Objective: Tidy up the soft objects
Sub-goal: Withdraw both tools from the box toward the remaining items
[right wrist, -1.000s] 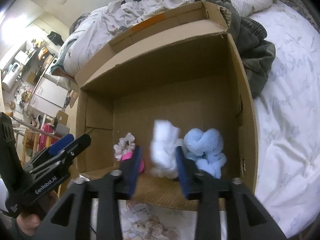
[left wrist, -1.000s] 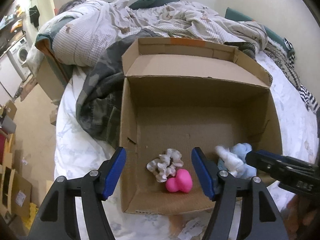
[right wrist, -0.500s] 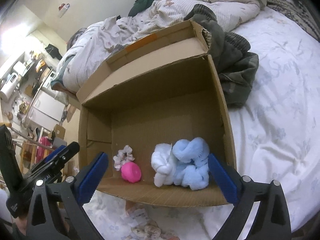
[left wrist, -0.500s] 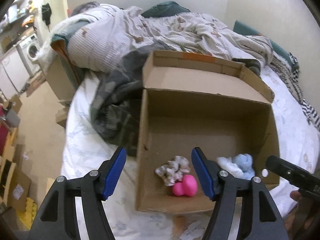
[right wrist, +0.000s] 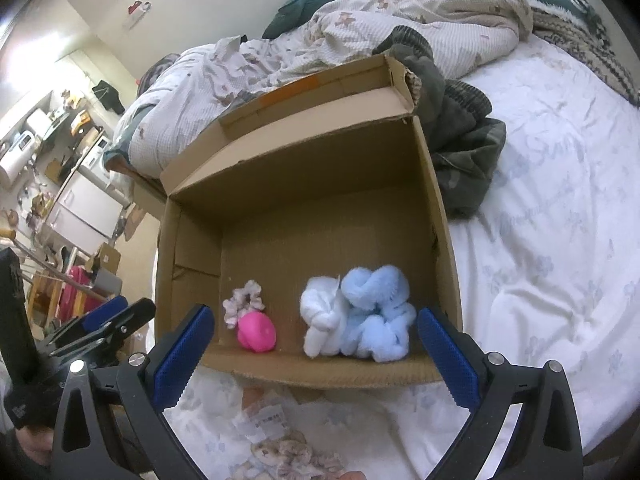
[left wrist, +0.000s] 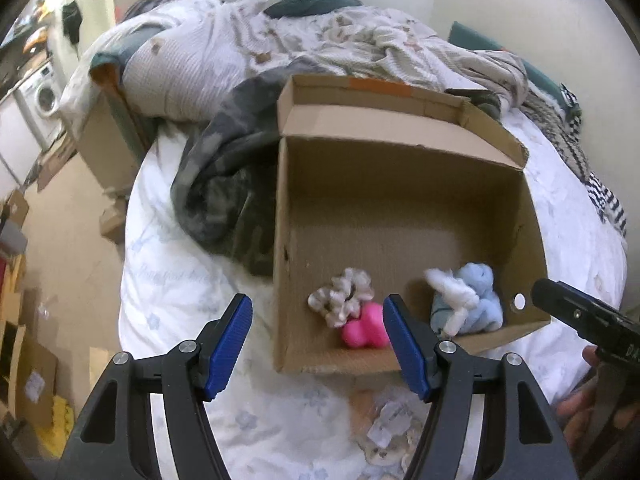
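Observation:
An open cardboard box (right wrist: 304,168) (left wrist: 400,148) lies on the white bed. Inside near its front wall are a grey-white scrunchie (right wrist: 244,306) (left wrist: 342,296), a pink soft toy (right wrist: 257,331) (left wrist: 366,330), a white cloth bundle (right wrist: 323,320) (left wrist: 450,294) and a light blue fluffy bundle (right wrist: 376,312) (left wrist: 482,298). My right gripper (right wrist: 316,354) is open and empty, in front of the box. My left gripper (left wrist: 318,340) is open and empty over the box's front left corner. A patterned scrunchie with a paper tag (right wrist: 280,450) (left wrist: 390,436) lies on the sheet before the box.
A crumpled duvet (left wrist: 240,52) and a dark camouflage garment (left wrist: 224,192) (right wrist: 460,136) lie behind and beside the box. The floor with cardboard boxes (left wrist: 28,368) is to the left of the bed. Bare white sheet (right wrist: 552,240) stretches right of the box.
My right gripper opened and let go of the white cloth bundle, which now rests in the box by the blue bundle. Both grippers pulled back from the box.

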Demonstrator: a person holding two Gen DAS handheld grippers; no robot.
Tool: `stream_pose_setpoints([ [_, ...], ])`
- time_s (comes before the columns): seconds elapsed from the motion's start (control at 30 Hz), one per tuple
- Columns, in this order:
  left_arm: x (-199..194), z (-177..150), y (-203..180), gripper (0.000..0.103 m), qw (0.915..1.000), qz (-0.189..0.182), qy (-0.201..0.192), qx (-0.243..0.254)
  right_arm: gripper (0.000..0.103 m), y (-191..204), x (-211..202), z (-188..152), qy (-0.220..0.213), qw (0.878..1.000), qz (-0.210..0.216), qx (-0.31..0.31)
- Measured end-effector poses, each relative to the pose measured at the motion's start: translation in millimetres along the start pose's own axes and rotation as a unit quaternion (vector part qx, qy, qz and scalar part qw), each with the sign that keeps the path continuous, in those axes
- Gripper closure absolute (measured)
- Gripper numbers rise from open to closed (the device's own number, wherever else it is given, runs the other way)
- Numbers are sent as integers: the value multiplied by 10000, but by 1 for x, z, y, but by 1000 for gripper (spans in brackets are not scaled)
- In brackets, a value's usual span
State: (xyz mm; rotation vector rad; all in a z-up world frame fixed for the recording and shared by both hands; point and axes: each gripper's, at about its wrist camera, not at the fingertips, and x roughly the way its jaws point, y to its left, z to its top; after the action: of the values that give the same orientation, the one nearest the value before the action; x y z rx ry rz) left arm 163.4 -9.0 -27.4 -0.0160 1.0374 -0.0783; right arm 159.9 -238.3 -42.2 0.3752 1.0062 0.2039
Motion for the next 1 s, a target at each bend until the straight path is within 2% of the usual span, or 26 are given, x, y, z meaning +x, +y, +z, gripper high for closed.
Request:
stream_pose_setpoints([
  [0.13, -7, -8, 7, 38, 9998, -61, 59, -153, 0, 4, -5, -11, -2, 10000, -28, -90],
  [0.3, -14, -20, 11, 38, 9998, -107, 123, -84, 0, 8, -10, -30, 88, 9998, 29, -198],
  [0.43, -18, -32, 15, 38, 9999, -4, 142, -26, 0, 6, -12, -43, 174, 9996, 59, -219],
  [0.73, -13, -56, 22, 38, 9989, 275, 323, 182, 0, 2, -7, -66, 699, 9971, -75, -294],
  [1.0, -11, -61, 25, 38, 9990, 160, 413, 81, 0, 9, 5, -74, 1018, 9942, -65, -350],
])
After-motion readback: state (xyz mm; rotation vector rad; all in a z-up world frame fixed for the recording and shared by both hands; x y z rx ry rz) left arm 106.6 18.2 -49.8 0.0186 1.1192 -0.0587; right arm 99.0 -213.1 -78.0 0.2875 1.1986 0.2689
